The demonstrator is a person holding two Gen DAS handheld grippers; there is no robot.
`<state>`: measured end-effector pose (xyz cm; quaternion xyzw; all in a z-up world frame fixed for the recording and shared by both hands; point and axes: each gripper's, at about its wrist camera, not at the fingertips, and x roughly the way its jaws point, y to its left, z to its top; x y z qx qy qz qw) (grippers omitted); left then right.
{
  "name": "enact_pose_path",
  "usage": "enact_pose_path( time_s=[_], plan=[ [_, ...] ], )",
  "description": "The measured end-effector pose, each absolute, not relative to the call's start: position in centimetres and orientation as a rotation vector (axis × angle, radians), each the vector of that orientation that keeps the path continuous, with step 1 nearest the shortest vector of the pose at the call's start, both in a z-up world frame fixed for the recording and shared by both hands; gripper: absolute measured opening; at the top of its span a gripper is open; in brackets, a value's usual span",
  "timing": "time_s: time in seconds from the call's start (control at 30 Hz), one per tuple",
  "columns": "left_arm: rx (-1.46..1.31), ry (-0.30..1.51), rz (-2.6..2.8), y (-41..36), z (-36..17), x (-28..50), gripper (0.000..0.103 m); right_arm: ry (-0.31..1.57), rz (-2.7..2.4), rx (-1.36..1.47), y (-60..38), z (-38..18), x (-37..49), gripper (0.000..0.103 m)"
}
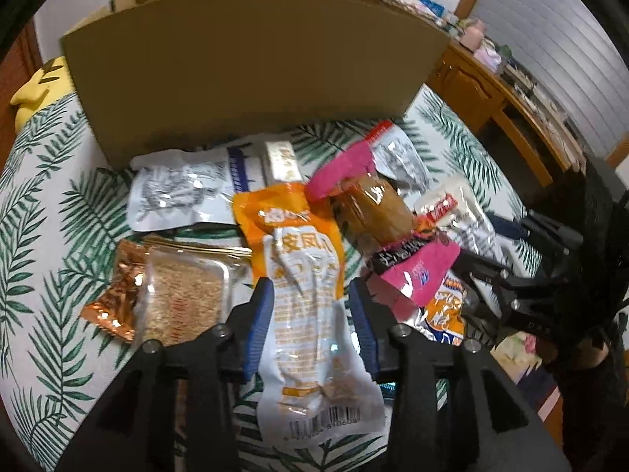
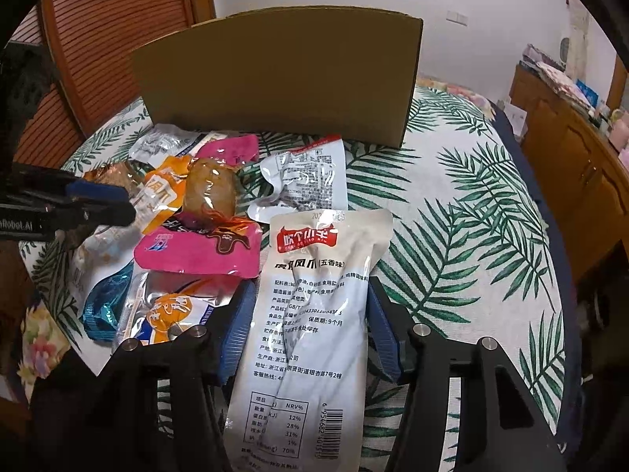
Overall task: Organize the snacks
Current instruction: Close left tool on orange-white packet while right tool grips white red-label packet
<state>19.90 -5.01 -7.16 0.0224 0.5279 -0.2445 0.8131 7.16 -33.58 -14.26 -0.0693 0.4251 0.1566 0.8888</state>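
Now my left hand-held gripper (image 1: 310,314) pinches the orange pack (image 1: 302,275), and my right hand-held gripper (image 2: 308,326) pinches the white pack (image 2: 314,314) (box (image 2: 275,78) behind).

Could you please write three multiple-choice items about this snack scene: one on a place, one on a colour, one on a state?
1. Where does the cardboard box stand?
A. behind the snack pile
B. on top of the pile
C. on the floor

2. What colour is the top of the packet between the left gripper's fingers?
A. green
B. orange
C. black

3. What is the state of the right gripper?
A. open and away from every snack
B. shut on nothing
C. its fingers flank the white chicken-feet packet

Answers: 1 A, the box rises beyond the packets on the leaf-print cloth. 2 B, its upper part is orange. 3 C, blue pads sit on both sides of that packet.
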Motion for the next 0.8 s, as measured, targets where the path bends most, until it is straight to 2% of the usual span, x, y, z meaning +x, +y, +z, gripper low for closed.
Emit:
enact_pose_path(
  time_s=[0.2,0.33,0.5,0.6,0.67,0.73,0.8],
  plan=[
    [0.165,1.129,-0.467,-6.6,-7.8,20.5,0.049,0.880,0.347,-0.157,-34.2,-14.3,7.1,0.057],
    [0.296,1.111,-0.486,-8.6,-8.4,20.2,0.070,0.879,0.371,-0.159,-34.4,-14.3,7.3,0.058],
    [0.275,1.082,-0.475,-8.9,-8.5,20.7,0.074,0.868,0.399,-0.163,-34.6,-14.4,7.4,0.058],
    [0.269,1.068,-0.481,-9.0,-8.6,20.7,0.069,0.866,0.416,-0.159,-34.8,-14.5,7.4,0.058],
    [0.262,1.058,-0.476,-8.7,-8.5,21.0,0.053,0.866,0.432,-0.157,-34.9,-14.5,7.4,0.058],
    [0.259,1.059,-0.478,-8.2,-8.4,21.1,0.049,0.865,0.441,-0.163,-34.8,-14.5,7.5,0.058],
    [0.278,1.047,-0.476,-8.2,-8.3,20.9,0.040,0.861,0.449,-0.170,-34.6,-14.5,7.6,0.058]
  ],
)
